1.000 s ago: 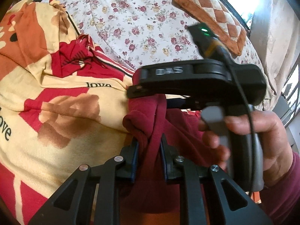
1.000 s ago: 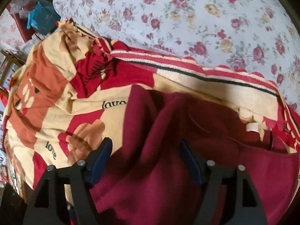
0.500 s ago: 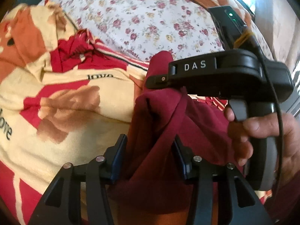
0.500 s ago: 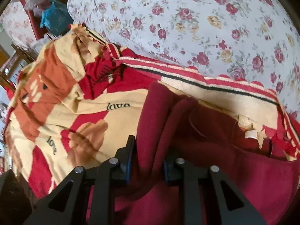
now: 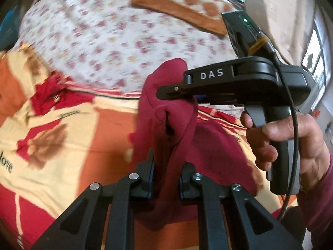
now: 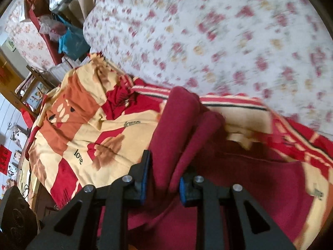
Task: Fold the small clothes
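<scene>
A dark red small garment [image 5: 166, 112] hangs bunched above a red, orange and cream blanket [image 5: 68, 137]. My left gripper [image 5: 165, 173] is shut on a lower fold of it. In the left wrist view the right gripper [image 5: 172, 90] holds the garment's upper edge, a hand on its handle. In the right wrist view my right gripper [image 6: 164, 170] is shut on a thick fold of the garment [image 6: 177, 125], which trails down to the right over the blanket [image 6: 87, 125].
A white bedspread with red flowers [image 5: 108, 39] lies beyond the blanket. An orange checked cushion [image 5: 183, 6] sits at the back. In the right wrist view, bags and clutter [image 6: 62, 33] stand at the upper left by the bed's end.
Both grippers have closed on the garment and lifted it off the blanket. The right gripper has risen and moved away from the left. The garment now hangs stretched between them.
</scene>
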{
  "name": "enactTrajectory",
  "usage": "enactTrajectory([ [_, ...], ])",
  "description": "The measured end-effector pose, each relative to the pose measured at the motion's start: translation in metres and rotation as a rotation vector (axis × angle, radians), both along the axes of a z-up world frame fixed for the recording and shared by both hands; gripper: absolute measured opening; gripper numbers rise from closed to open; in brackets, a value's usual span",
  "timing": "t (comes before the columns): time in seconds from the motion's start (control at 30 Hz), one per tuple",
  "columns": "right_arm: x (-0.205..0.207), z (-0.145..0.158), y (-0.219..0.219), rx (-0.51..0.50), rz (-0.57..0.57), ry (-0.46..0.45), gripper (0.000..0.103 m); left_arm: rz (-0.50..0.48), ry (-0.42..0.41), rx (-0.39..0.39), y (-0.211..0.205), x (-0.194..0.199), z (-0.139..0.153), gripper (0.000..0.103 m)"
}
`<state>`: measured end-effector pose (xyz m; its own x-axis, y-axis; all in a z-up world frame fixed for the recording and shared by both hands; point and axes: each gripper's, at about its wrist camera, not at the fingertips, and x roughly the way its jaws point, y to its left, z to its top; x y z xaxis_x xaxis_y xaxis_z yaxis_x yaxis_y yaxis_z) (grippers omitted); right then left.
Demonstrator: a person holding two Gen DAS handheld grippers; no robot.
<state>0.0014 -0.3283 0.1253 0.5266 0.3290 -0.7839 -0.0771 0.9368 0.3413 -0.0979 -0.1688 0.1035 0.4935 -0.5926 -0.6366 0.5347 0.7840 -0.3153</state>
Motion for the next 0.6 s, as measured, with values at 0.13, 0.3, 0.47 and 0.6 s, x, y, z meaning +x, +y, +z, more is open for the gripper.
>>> enactTrajectory([
  [0.13,-0.023,0.004,-0.043,-0.019,-0.047,0.008,0.023,-0.059,-0.011,0.031,-0.037,-0.012,0.008,0.0],
  [0.3,-0.046,-0.002,-0.09,-0.023,-0.102,0.021,0.022,-0.125,-0.01,0.059,-0.083,-0.028,0.009,0.0],
  [0.47,-0.066,-0.014,-0.129,-0.044,-0.147,0.038,0.021,-0.187,0.004,0.09,-0.128,-0.042,0.001,0.0],
  [0.6,-0.072,-0.039,-0.152,-0.063,-0.192,0.072,0.021,-0.214,0.028,0.124,-0.158,-0.049,-0.016,0.0],
])
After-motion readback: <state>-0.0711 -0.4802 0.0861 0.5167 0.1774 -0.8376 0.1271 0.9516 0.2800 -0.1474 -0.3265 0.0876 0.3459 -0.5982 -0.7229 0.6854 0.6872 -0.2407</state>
